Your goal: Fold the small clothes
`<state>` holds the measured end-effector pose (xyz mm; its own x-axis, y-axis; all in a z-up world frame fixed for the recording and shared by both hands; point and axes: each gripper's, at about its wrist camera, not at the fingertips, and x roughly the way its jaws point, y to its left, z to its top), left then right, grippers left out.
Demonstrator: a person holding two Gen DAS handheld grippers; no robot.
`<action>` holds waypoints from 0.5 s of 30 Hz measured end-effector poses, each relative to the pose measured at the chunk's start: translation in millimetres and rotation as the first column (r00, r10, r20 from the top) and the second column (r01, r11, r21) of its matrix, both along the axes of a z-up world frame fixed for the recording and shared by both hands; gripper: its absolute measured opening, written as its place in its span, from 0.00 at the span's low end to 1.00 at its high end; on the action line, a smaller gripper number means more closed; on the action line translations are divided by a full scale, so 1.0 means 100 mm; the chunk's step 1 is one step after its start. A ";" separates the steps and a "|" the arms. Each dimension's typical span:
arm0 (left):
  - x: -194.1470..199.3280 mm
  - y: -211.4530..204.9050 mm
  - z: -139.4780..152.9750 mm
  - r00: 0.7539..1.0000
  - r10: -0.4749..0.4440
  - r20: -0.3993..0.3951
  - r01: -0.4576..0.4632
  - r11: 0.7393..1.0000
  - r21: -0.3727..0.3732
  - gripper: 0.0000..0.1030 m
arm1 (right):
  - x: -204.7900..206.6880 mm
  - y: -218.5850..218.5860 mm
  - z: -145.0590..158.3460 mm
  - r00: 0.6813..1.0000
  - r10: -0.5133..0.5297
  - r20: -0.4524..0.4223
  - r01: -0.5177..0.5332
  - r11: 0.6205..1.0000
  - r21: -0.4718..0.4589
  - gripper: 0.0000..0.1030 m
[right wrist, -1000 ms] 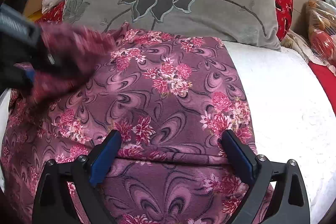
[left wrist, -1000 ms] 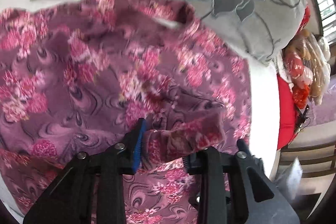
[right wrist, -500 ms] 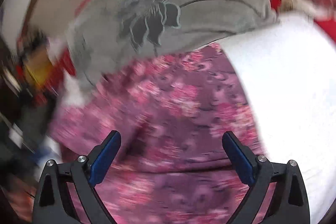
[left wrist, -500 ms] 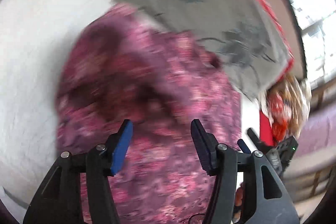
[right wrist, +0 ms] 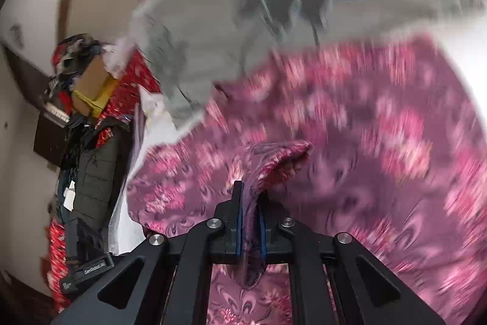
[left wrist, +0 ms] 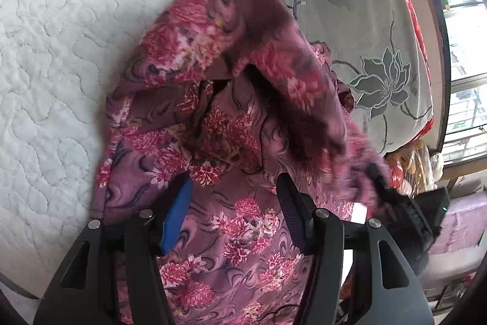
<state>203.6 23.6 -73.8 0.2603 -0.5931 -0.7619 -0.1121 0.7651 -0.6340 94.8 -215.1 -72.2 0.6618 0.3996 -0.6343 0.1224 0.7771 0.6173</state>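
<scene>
Garment (left wrist: 231,148) of soft purple cloth with pink flowers lies on the white quilted mattress (left wrist: 51,57), just under the left gripper (left wrist: 232,206), whose jaws stand apart. The right gripper (right wrist: 250,221) pinches a fold, seemingly a sleeve, beside the grey flowered cushion (left wrist: 359,29).

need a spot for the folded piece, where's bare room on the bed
Bare white quilted mattress lies left of the floral garment. Crowded: the grey flower cushion butts the garment's far edge, bagged clutter beyond. The right tool grips a fold; the left tool hangs open over the cloth.
</scene>
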 end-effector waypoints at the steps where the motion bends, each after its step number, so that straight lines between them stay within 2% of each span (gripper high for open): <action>1: 0.00 0.02 -0.01 1.000 0.002 -0.002 -0.002 1.000 -0.005 0.54 | -0.02 -0.04 0.08 0.999 -0.004 0.032 0.004 1.000 -0.012 0.07; 5: -0.06 0.16 -0.02 1.000 0.011 -0.003 -0.011 1.000 -0.018 0.54 | -0.16 -0.39 0.36 0.989 -0.082 0.121 0.084 0.996 -0.017 0.07; 7: -0.07 0.18 -0.02 1.000 0.010 0.001 -0.010 1.000 -0.017 0.54 | -0.17 -0.55 0.40 0.985 -0.120 0.125 0.125 0.992 -0.029 0.07; 11: -0.09 0.21 0.00 1.000 0.020 -0.003 -0.020 0.999 -0.031 0.54 | -0.24 -0.90 0.29 0.972 -0.215 0.091 0.219 0.975 -0.029 0.07; 15: -0.10 0.29 0.04 0.999 0.052 -0.006 -0.052 0.993 -0.102 0.54 | -0.32 -1.14 -0.02 0.963 -0.270 -0.004 0.270 0.963 -0.016 0.07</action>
